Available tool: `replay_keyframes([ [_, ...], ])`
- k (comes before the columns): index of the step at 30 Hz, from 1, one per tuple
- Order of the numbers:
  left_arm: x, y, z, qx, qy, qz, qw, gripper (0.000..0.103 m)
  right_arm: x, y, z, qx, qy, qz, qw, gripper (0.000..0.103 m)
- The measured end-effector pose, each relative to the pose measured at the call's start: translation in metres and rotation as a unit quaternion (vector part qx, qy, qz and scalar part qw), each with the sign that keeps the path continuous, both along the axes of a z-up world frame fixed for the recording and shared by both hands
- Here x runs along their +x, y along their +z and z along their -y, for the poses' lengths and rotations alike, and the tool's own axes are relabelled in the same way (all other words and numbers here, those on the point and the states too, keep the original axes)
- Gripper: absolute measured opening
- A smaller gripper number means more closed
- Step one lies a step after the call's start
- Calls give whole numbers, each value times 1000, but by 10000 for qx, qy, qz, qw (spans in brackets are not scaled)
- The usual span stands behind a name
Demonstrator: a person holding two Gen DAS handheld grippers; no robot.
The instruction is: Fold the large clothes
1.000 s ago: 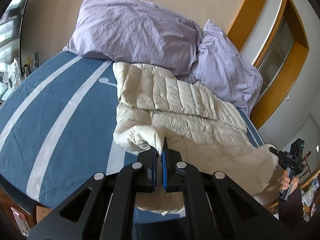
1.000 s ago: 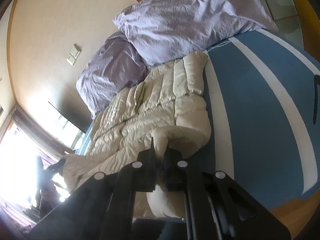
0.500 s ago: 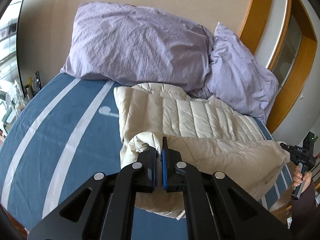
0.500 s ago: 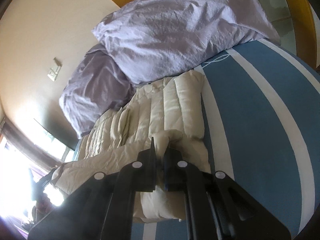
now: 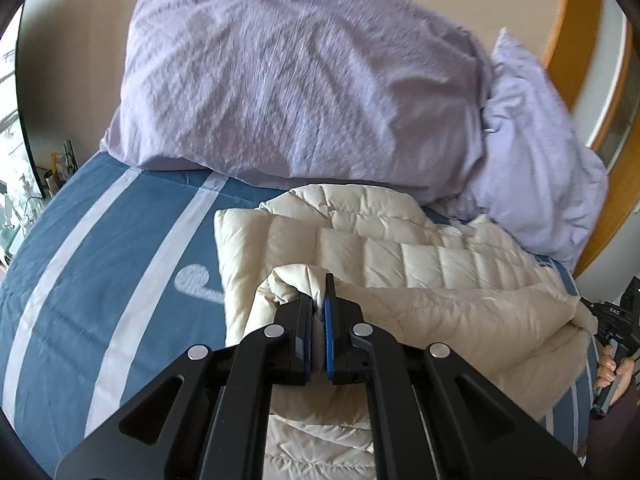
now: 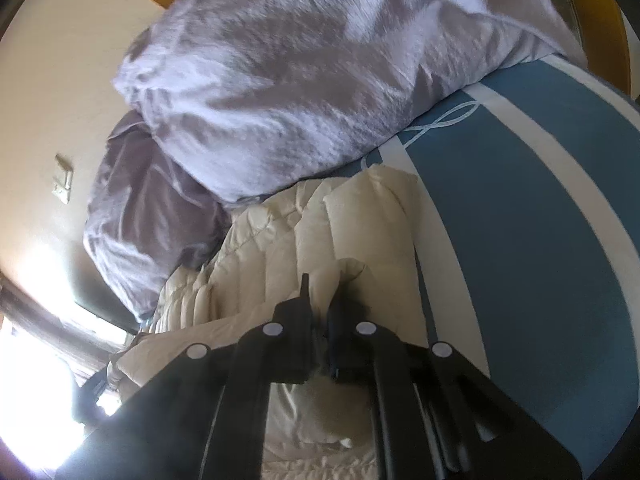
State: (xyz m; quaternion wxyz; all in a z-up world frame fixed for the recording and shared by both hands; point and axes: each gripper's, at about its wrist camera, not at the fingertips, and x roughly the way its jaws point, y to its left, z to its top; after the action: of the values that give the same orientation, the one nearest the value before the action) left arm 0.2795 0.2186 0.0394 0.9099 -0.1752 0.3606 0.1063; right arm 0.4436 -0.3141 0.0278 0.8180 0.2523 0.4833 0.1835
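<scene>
A cream quilted down jacket (image 5: 384, 256) lies on the blue striped bed (image 5: 92, 280), its far end against the pillows. My left gripper (image 5: 319, 300) is shut on a bunched edge of the jacket and holds it lifted over the flat part. My right gripper (image 6: 320, 300) is shut on the other end of that edge of the jacket (image 6: 288, 248). The lifted fabric spans between both grippers, folded over the lower layer. The right gripper also shows in the left wrist view (image 5: 614, 320), held by a hand.
Two lilac pillows (image 5: 304, 80) (image 5: 536, 168) lean on the beige wall at the bed's head. A wooden frame (image 5: 580, 20) stands at the right. Small items (image 5: 60, 168) sit by a mirror at the left. A wall switch (image 6: 63, 184) shows in the right wrist view.
Both grippers have carried the jacket's held edge away from the bed's near side toward the pillows, laying it over the rest of the jacket. Both stay shut.
</scene>
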Motion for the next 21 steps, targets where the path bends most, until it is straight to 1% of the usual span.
replay_keyframes([
  [5,33,-15,-11,-131,115,-169,9997,4,32,-14,-5,205,-186,-187,9994,9],
  [6,38,-17,-14,-212,148,-184,9995,5,38,-16,-6,221,-219,-208,9993,9],
  [8,46,-20,-19,-338,221,-199,9990,5,46,-18,-11,196,-239,-216,9993,11],
  [11,57,-22,-28,-523,323,-228,9978,9,53,-17,-17,127,-244,-211,9994,15],
  [12,59,-22,-28,-562,340,-234,9976,11,54,-15,-18,126,-230,-208,9994,22],
  [13,60,-21,-30,-631,362,-238,9971,12,54,-13,-18,137,-217,-194,9995,31],
  [14,60,-20,-31,-681,378,-238,9967,15,53,-9,-18,135,-201,-131,9996,35],
  [16,58,-16,-35,-810,400,-210,9957,23,46,5,-17,-67,-250,112,9996,56],
  [17,56,-13,-36,-835,414,-194,9955,34,43,11,-15,-192,-309,230,9991,60],
  [18,52,-8,-37,-847,431,-174,9953,51,38,20,-12,-337,-377,391,9980,63],
  [20,40,3,-39,-679,610,-70,9958,71,27,33,-4,-456,-405,545,9966,63],
  [21,35,8,-39,-586,667,-18,9960,72,22,37,-1,-486,-392,585,9963,63],
])
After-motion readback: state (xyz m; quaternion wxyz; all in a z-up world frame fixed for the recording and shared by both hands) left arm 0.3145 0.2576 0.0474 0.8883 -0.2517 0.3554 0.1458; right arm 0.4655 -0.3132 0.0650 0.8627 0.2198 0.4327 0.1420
